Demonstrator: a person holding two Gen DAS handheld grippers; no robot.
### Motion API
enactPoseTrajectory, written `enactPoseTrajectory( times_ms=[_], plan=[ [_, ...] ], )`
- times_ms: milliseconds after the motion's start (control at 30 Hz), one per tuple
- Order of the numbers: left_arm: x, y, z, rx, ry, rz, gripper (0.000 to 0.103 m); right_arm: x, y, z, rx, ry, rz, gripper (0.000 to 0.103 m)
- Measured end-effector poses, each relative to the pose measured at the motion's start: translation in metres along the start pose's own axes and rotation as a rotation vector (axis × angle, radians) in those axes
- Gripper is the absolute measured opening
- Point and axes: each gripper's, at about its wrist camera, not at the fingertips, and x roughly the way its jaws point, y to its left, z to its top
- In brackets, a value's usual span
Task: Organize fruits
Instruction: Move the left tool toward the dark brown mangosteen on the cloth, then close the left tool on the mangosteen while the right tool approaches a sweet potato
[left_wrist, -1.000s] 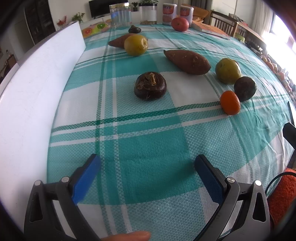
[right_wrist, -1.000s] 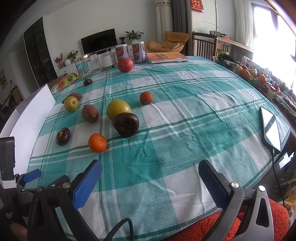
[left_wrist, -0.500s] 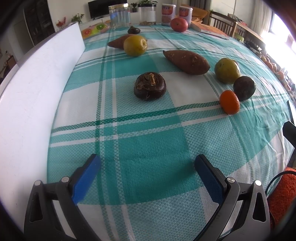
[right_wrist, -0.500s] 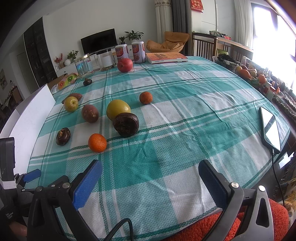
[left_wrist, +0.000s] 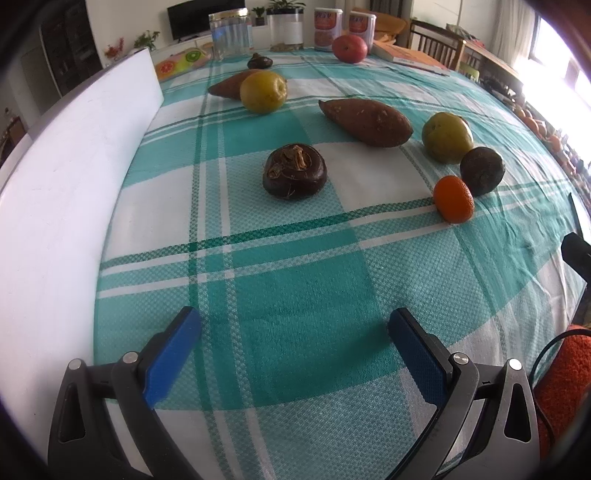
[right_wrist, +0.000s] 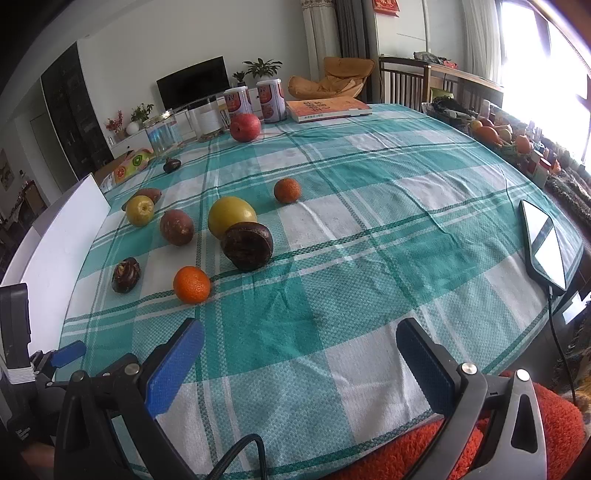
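Fruit is lying loose across a green-and-white checked tablecloth (right_wrist: 369, 206); nothing is gathered yet, and both tongs are hanging empty over the near edge.

At the far left a white board (left_wrist: 74, 184) is standing along the table's side. The left gripper (left_wrist: 291, 332) is showing its blue pads spread wide, with nothing between them. Ahead of it a dark brown flattened fruit (left_wrist: 294, 171) is sitting nearest, stem scar up; it looks firm and light, best pinched across its broad sides. Behind it a yellow apple (left_wrist: 263, 91) is resting just in front of a sweet potato (left_wrist: 229, 84). A second, larger sweet potato (left_wrist: 365, 122) is lying slantwise; I judge it heavy and stiff, to be taken at mid-length. To its right a yellow-green fruit (left_wrist: 447, 137), a dark round fruit (left_wrist: 482, 170) and a small orange (left_wrist: 453, 198) are clustering close together. Round and smooth, these are likely to roll or slip, so a grip across the widest part seems safest. A red apple (left_wrist: 349, 48) is sitting at the far end.

The right gripper (right_wrist: 299, 354) is likewise gaping wide, holding nothing. A second orange (right_wrist: 287, 190) is lying apart farther back.

Cloth is wrinkling slightly. A phone (right_wrist: 543, 243) is lying at the right edge, a book (right_wrist: 327, 108) and two canisters (right_wrist: 255, 101) beyond, a television (right_wrist: 192, 86) behind.
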Motion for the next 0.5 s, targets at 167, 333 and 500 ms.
enactPoseTrajectory(
  times_ms=[167,333,500],
  plan=[
    [-0.002,0.006,0.004,0.002,0.021,-0.049,0.101,-0.001,0.002,0.000,-0.007,0.002,-0.002,0.103],
    [-0.008,0.022,0.032,-0.053,-0.060,-0.103,0.100,0.000,0.002,0.001,0.001,0.009,0.004,0.103],
    [0.005,0.016,0.067,0.008,-0.097,-0.069,0.099,0.002,-0.003,0.002,0.023,0.018,0.019,0.103]
  ],
)
